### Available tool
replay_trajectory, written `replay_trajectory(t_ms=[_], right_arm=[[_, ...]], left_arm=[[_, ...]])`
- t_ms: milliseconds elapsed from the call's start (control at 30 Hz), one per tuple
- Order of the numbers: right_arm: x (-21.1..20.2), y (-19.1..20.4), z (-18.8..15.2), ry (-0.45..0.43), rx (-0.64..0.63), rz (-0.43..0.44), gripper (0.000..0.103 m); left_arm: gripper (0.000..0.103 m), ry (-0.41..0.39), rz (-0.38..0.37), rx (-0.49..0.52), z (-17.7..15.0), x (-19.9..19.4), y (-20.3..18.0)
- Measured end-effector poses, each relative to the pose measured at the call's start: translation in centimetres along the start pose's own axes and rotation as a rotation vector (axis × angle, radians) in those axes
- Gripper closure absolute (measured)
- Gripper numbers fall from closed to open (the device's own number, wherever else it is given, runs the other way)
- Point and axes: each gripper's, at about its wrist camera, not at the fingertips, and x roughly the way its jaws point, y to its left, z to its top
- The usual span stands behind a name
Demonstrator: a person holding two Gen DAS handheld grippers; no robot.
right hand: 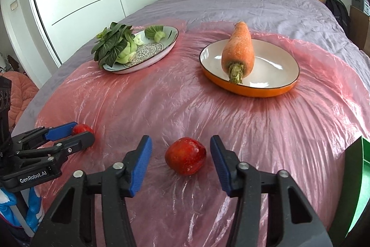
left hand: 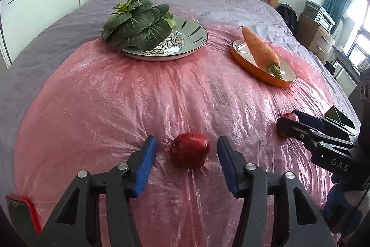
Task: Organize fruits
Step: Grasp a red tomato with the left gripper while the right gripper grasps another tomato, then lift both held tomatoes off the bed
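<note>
Now we are straddling near apples: left gripper (left hand: 185, 162) wide open around left apple (left hand: 190, 150), right gripper (right hand: 181, 160) wide open around right apple (right hand: 185, 156); centring before closing, squeezing gently.

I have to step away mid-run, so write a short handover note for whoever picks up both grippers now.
Left gripper: open, straddling the left red apple, not clamped.
Right gripper: open around the right red apple, not clamped.
Both apples lie on the pink plastic sheet.
Bok choy is on the patterned plate; carrot is on the orange plate.
Done: vegetables plated.
Left: grasp and place both apples.
</note>
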Motion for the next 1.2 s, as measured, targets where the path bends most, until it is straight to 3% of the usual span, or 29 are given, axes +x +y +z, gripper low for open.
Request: replay_trajectory(t_ms=[300,400,567,1200], right_arm=[[1.0,0.0,-0.8,0.012,-0.009,-0.005,0.026],[1.2,0.0,-0.9,0.007,-0.015,-0.012,0.034],[1.5,-0.3,-1.3,-0.001,-0.006,-0.005,0.041],[1.4,-0.5,-1.4,-0.017,-0.004,0.010,0.041]], left_arm=[[0.074,-0.010,0.017,0.038,-0.6,0.3,-0.5],[0.075,-0.018,0.020,0.052,-0.8,0.3,-0.6],[0.075,-0.041,0.022,0.057,-0.9,0.0,-0.8],[0.075,-0.081,0.017,0.037,-0.7,-1.0,-0.5]])
